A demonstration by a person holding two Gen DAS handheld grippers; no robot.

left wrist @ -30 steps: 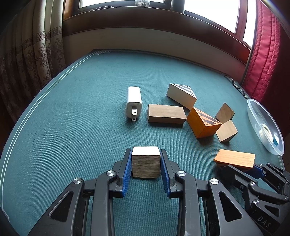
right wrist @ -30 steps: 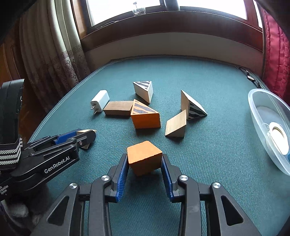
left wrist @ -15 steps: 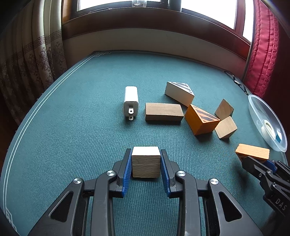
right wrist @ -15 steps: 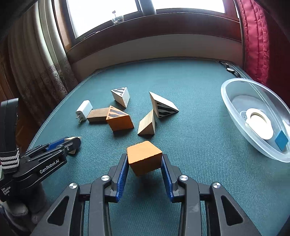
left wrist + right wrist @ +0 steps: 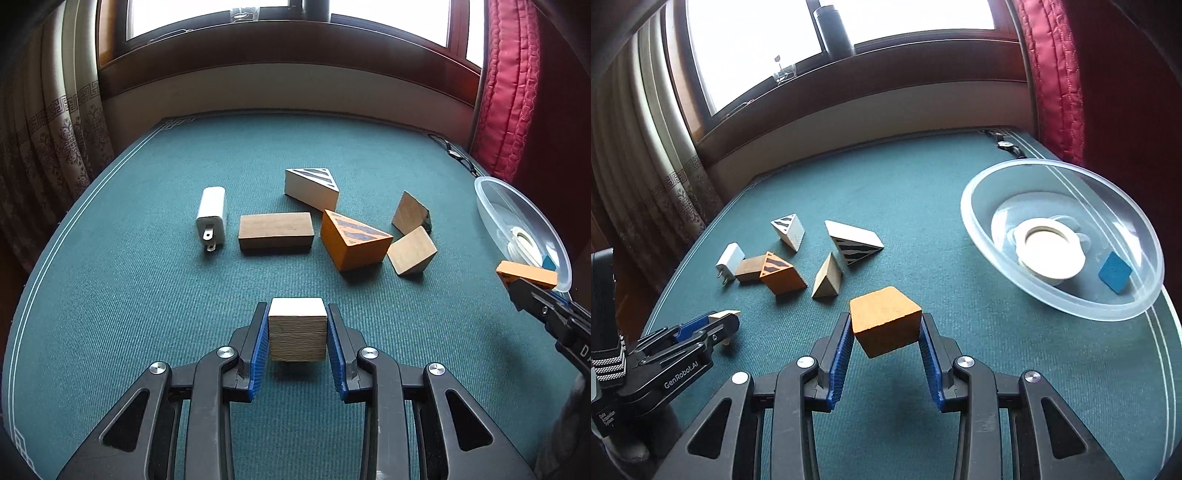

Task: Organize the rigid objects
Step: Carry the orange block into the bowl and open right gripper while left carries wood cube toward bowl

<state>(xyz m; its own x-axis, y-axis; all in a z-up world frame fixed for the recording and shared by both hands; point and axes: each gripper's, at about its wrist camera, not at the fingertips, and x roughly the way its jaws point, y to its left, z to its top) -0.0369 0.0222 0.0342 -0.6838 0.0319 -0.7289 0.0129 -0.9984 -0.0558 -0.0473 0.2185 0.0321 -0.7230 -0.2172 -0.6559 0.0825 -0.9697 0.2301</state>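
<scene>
Wooden blocks fill both our grips. Our left gripper (image 5: 297,341) holds a pale cube (image 5: 297,329), its blue fingers (image 5: 259,345) pressed flat against two opposite faces, the cube lifted clear of the green surface (image 5: 129,295). Our right gripper (image 5: 885,345) holds an orange block (image 5: 884,320) in the same way, raised and tilted a little, one corner hanging low between the pads.

Both pieces look solid, stiff and light, so we judge they will neither bend nor crush. The painted orange faces may be somewhat slick, and because that block sits skewed we would keep the squeeze firm; flat parallel faces are the best place to take hold, as with the cube.

To the right stands a clear bowl (image 5: 997,184), holding a roll of tape (image 5: 1051,253) and a small blue piece (image 5: 1114,272). It seems the likely place for the orange block, and its thin plastic wall could slide or tip if we knock the rim.

Loose on the surface lie a white charger (image 5: 211,214), a brown block (image 5: 275,229), an orange wedge with stripes (image 5: 351,242), a white striped wedge (image 5: 312,187) and two plain wooden wedges (image 5: 410,249). Sloped faces make the wedges harder to pinch; we would take them across their flat triangular ends.
</scene>
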